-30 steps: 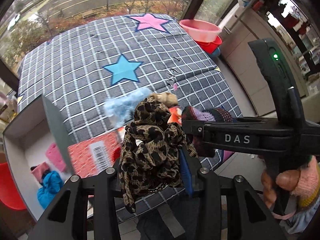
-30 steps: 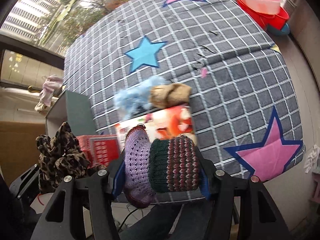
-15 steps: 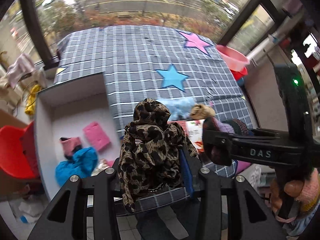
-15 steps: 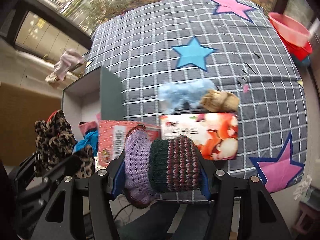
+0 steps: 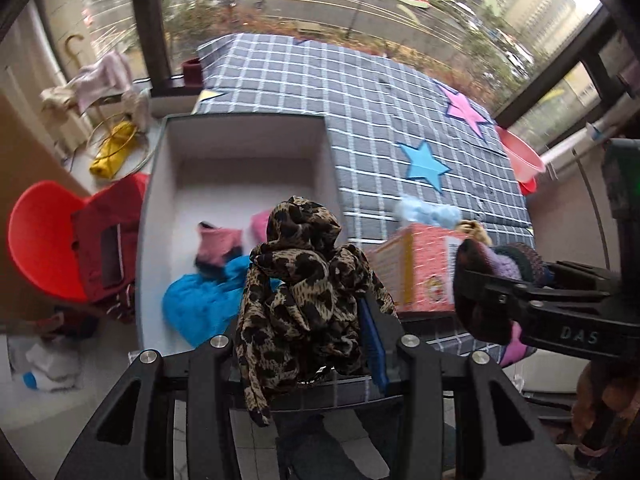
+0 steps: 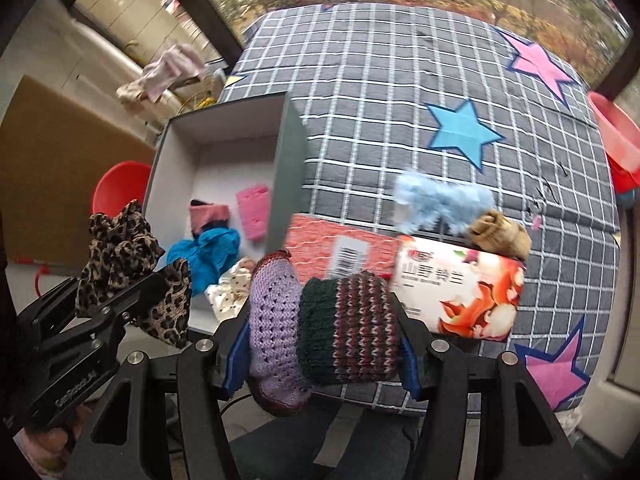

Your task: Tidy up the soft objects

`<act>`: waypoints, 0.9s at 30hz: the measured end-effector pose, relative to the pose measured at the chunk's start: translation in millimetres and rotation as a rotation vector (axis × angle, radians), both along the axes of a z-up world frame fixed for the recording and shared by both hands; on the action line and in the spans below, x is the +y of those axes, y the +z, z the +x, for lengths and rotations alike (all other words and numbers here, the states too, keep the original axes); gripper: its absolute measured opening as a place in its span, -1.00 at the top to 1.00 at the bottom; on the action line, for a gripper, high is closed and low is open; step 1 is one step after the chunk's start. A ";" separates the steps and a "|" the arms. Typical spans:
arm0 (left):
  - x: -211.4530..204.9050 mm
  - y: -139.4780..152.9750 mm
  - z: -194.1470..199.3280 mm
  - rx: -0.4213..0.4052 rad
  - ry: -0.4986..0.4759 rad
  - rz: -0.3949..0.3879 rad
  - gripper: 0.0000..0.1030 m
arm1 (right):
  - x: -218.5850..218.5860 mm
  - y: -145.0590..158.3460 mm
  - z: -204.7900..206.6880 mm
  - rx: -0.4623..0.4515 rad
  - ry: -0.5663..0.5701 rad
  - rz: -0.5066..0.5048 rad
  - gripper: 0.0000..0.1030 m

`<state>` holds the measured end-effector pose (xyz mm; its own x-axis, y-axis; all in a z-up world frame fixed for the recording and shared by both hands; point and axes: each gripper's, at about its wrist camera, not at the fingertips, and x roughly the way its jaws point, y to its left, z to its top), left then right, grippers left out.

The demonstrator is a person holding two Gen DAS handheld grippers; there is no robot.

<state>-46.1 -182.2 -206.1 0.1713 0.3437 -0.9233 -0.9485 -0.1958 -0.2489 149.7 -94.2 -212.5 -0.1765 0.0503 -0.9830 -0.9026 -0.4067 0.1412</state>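
Observation:
My left gripper (image 5: pixel 308 344) is shut on a leopard-print cloth (image 5: pixel 304 292), which hangs bunched between its fingers above the near end of an open grey box (image 5: pixel 160 184). My right gripper (image 6: pixel 320 340) is shut on a knitted piece (image 6: pixel 320 328), lilac on its left half and dark striped on its right; it hovers over the table's front edge just right of the box. In the box lie a blue cloth (image 5: pixel 200 304), pink pieces (image 6: pixel 252 212) and a white dotted cloth (image 6: pixel 228 288). A light-blue fluffy item (image 6: pixel 436 200) and a tan one (image 6: pixel 500 232) rest on the table.
A red printed carton (image 6: pixel 400 272) lies on the checked tablecloth (image 6: pixel 380 80) right of the box. Red basins (image 6: pixel 616 148) stand at the far right. A red chair (image 5: pixel 36 236) with a dark red garment is left of the box. Windows run behind the table.
Both grippers have swung left and rolled, keeping their cloths. The box has come from the left edge to the middle of the left wrist view, and more of its inside shows.

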 end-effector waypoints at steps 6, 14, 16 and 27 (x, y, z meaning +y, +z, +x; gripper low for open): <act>-15.1 -11.5 -26.8 0.000 0.076 -0.019 0.10 | -6.3 -4.0 -26.5 -0.010 0.071 -0.007 -0.17; -26.3 -18.5 -48.6 -0.003 0.134 -0.027 0.10 | -11.6 -7.9 -49.9 -0.026 0.134 -0.017 -0.17; -27.2 -19.8 -50.7 -0.006 0.138 -0.028 0.10 | -11.9 -9.6 -54.8 -0.029 0.145 -0.021 -0.17; -21.1 -25.3 -55.8 -0.012 0.146 -0.038 0.10 | -7.3 -14.8 -72.2 -0.040 0.180 -0.032 -0.17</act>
<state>-101.9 -203.3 -231.4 0.1335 0.3308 -0.9342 -0.9062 -0.3410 -0.2502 77.5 -101.5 -227.4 -0.1409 -0.0105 -0.9900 -0.8205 -0.5583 0.1227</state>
